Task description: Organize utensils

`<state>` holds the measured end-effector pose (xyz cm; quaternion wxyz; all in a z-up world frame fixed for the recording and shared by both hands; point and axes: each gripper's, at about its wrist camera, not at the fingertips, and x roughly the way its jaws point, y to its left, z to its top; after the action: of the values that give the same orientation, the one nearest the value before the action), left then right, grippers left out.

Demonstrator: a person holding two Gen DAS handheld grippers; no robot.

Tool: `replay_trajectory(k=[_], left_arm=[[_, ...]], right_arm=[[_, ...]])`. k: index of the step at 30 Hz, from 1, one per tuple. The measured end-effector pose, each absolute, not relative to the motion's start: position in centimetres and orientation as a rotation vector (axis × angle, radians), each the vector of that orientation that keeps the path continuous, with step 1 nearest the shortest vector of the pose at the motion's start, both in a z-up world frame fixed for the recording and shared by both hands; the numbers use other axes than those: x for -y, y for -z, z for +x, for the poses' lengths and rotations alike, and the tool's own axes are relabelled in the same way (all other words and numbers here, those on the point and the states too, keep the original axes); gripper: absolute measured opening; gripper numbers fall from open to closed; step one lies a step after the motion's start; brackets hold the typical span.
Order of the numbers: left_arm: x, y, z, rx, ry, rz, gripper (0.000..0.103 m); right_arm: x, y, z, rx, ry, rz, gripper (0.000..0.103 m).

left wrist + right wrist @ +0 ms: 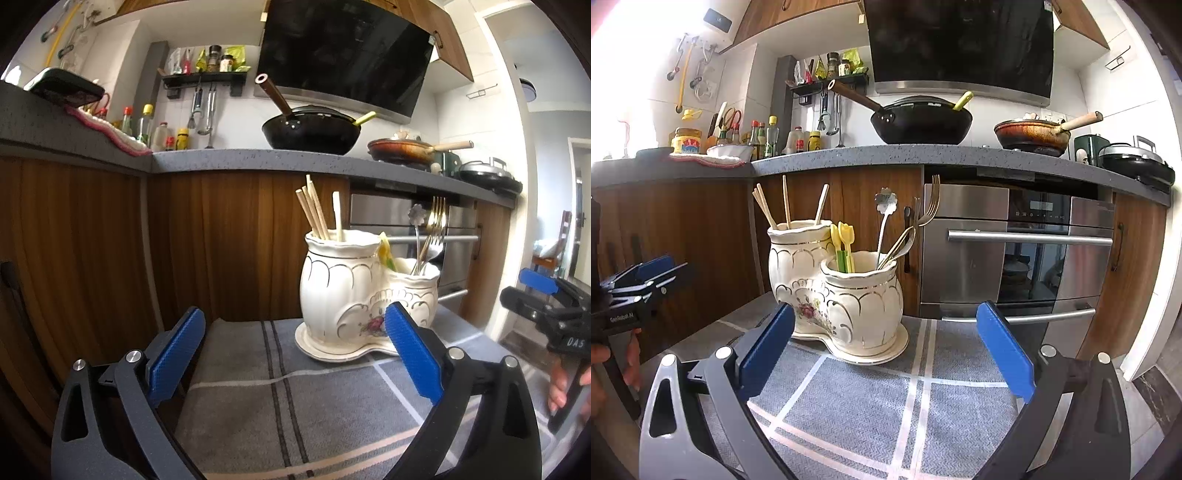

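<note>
- The left claw [295,339] is spread wide and has hold of nothing; its blue pads [177,354] hang above the grey cloth [258,398].
- The right claw [886,339] is likewise wide apart and empty, low over the same cloth.
- The holder [834,291], a cream twin pot on one saucer-like base, stands upright on the cloth between and ahead of both claws, touched by neither.
- Its taller pot carries the chopsticks [775,208], which lean apart.
- The shorter pot carries the yellow picks [842,243], a flower-ended spoon [884,218] and the forks [929,210].
- No loose utensil shows on the cloth in either view.
- Judgement: sorting looks done or close to it, since every piece I can see sits in a pot; the step in hand seems to be a check or a pull-back.
- If anything remains, it is likely tidying the splayed chopsticks, which calls for a narrow pinch from above without knocking the holder.
- The kitchen counter [923,155] behind bears a wok [919,122] and a pan [1030,136], well apart from the work.
</note>
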<state>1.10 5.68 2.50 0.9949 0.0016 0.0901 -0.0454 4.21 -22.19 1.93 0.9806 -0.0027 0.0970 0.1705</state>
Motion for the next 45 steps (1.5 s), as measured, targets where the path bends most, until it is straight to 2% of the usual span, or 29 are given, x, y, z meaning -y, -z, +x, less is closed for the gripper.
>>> replay_trajectory(k=[45], left_arm=[[-5.08,-2.57,1.03,-0.165,0.091,0.036,0.098]], right_arm=[[21.73,-1.93,4.04,-0.202,-0.337,-0.028,0.097]])
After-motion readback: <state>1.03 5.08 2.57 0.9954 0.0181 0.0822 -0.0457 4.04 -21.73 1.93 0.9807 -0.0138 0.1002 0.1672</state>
